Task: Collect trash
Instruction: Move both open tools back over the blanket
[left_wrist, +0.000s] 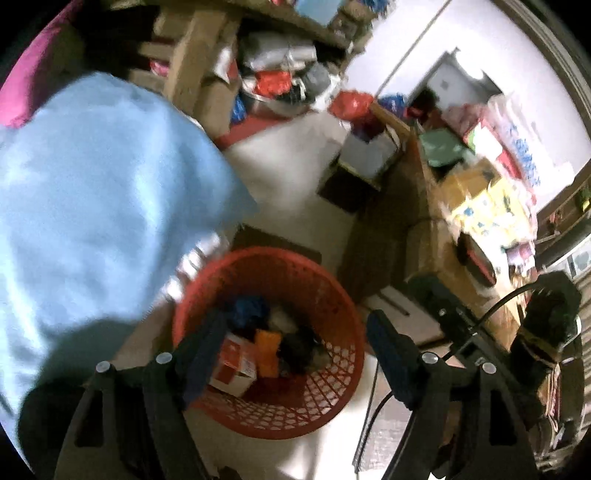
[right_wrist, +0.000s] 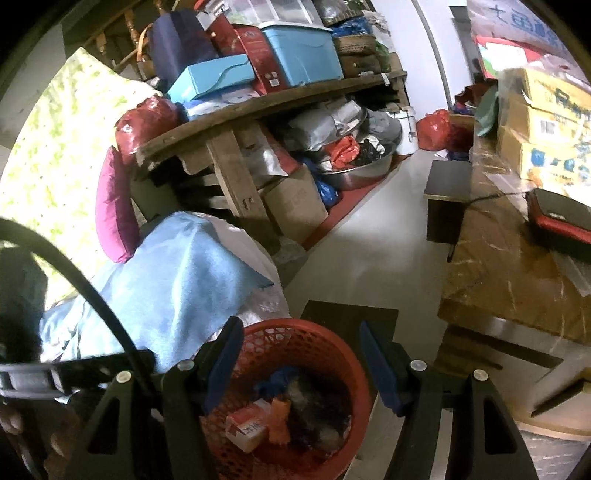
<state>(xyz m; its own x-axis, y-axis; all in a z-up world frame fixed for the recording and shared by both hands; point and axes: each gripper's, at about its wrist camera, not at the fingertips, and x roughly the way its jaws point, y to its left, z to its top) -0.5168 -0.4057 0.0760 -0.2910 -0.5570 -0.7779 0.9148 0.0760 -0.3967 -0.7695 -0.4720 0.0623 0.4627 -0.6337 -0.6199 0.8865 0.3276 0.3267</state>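
Note:
A red mesh basket (left_wrist: 295, 417) stands on the pale floor and holds several pieces of trash: a red-and-white carton (left_wrist: 232, 365), an orange packet (left_wrist: 267, 350), a blue wrapper (left_wrist: 247, 310) and dark scraps. My left gripper (left_wrist: 297, 319) hangs over the basket, open, with nothing between its fingers. In the right wrist view, my right gripper (right_wrist: 299, 330) also stands open over the basket (right_wrist: 317, 328) with nothing in it. The carton (right_wrist: 247, 424) and the orange packet (right_wrist: 279, 417) lie below it.
A light blue cloth (right_wrist: 177, 280) drapes over a bulky heap just left of the basket. Behind it is a wooden shelf (right_wrist: 229, 122) crowded with boxes and bags. A wooden table (right_wrist: 517, 277) with cartons stands at the right, and a dark stool (right_wrist: 447, 184) beyond it.

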